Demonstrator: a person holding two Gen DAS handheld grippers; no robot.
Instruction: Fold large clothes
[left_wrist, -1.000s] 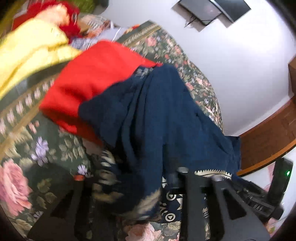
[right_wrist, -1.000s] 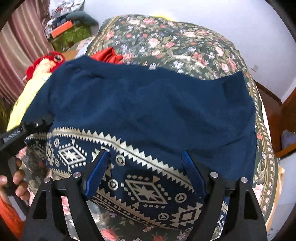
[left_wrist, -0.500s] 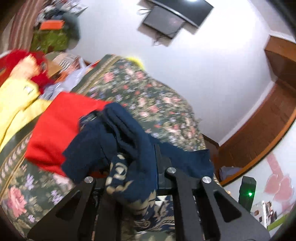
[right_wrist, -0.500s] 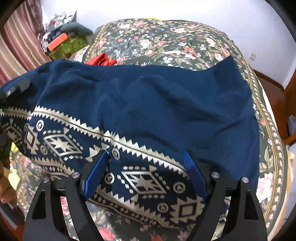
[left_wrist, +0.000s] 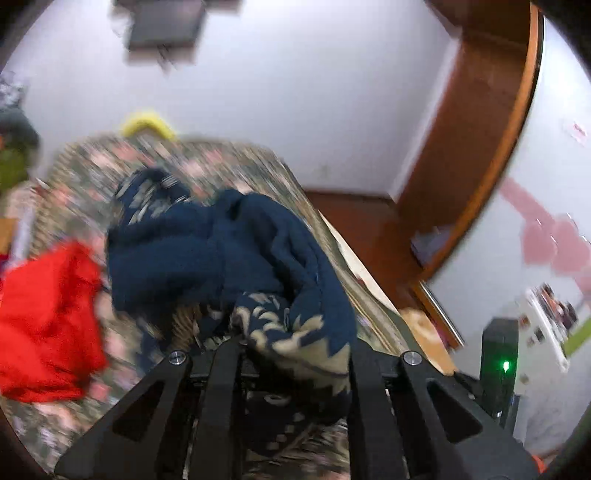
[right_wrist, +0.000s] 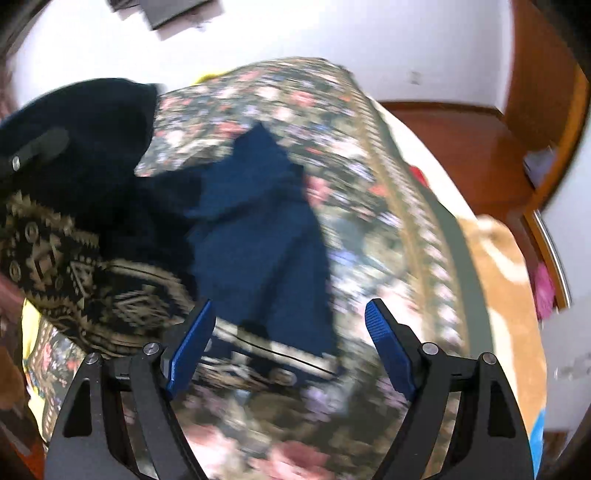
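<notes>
A navy garment (left_wrist: 236, 251) with a beige geometric border lies bunched on the floral bedspread (left_wrist: 221, 162). My left gripper (left_wrist: 291, 350) is shut on its patterned hem, which drapes over the fingers and is lifted off the bed. In the right wrist view the same garment (right_wrist: 258, 236) hangs from the upper left down to the bed, its border (right_wrist: 74, 273) at the left. My right gripper (right_wrist: 288, 321) is open with blue pads (right_wrist: 192, 339) apart, empty, just above the garment's lower edge. The left gripper's body (right_wrist: 33, 151) shows at the far left.
A red cloth (left_wrist: 48, 314) lies on the bed to the left. A yellow cloth (right_wrist: 29, 325) shows at the bed's left edge. The bed's right edge (right_wrist: 436, 229) drops to a wooden floor (right_wrist: 480, 136). A white wall and wooden door frame (left_wrist: 480, 147) stand beyond.
My left gripper has lifted and swung right with the hem, bunching the garment. My right gripper has come off the hem and the garment has slid to its left. Both views are motion blurred.
</notes>
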